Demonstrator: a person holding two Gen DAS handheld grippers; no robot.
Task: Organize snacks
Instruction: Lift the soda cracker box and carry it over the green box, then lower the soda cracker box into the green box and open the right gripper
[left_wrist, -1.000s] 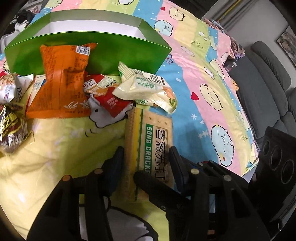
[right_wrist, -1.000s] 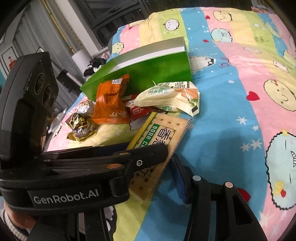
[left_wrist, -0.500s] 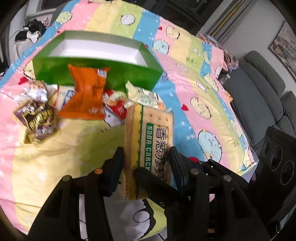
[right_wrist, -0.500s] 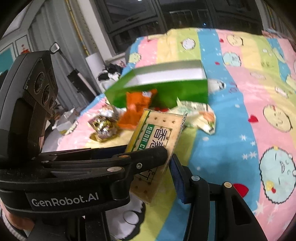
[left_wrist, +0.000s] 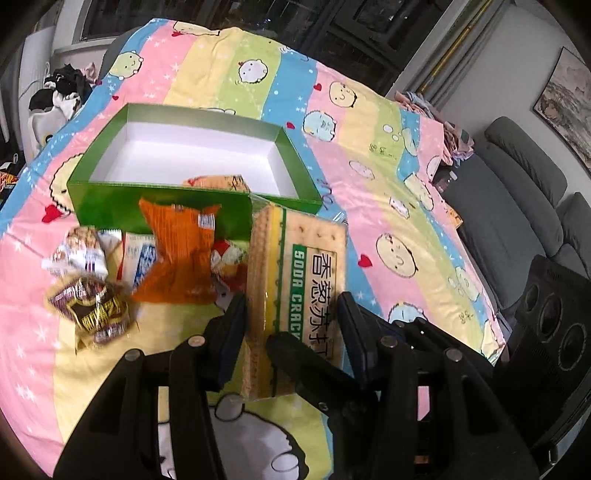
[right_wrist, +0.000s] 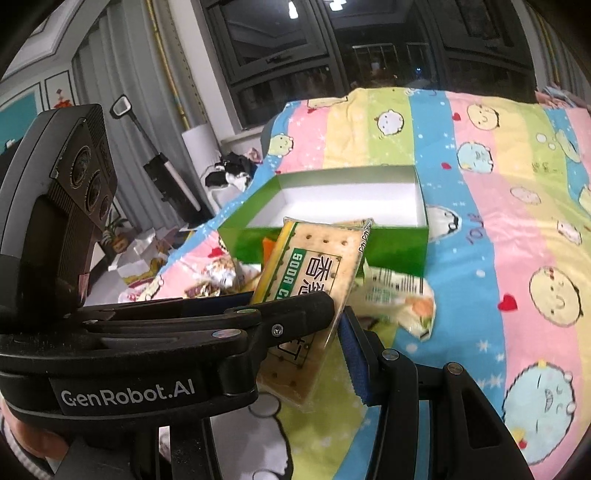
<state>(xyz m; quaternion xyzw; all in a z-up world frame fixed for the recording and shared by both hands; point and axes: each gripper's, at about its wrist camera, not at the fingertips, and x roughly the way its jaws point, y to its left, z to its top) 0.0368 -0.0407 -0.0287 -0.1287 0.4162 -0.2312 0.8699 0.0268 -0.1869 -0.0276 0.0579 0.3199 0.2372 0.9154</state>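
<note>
The work surface is a bed covered by a striped cartoon bedsheet (left_wrist: 369, 122), with dark windows behind and a grey sofa (left_wrist: 517, 192) to one side. An open green box (left_wrist: 192, 162) sits on the sheet; one snack already lies in it. Loose snacks lie against its near wall, among them an orange packet (left_wrist: 177, 254). The cracker pack (left_wrist: 299, 280) is held clear of the sheet, just short of that wall. The left gripper (left_wrist: 291, 317) clamps its near end across the width, a pad on each long edge. The right gripper (right_wrist: 332, 317) grips the same pack from the other side; in the right wrist view the pack sits tilted between its jaws. To place it well: keep both grips firm, level the pack, carry it over the near wall without striking the rim, lower it flat onto the white floor, then release both grippers together.
</note>
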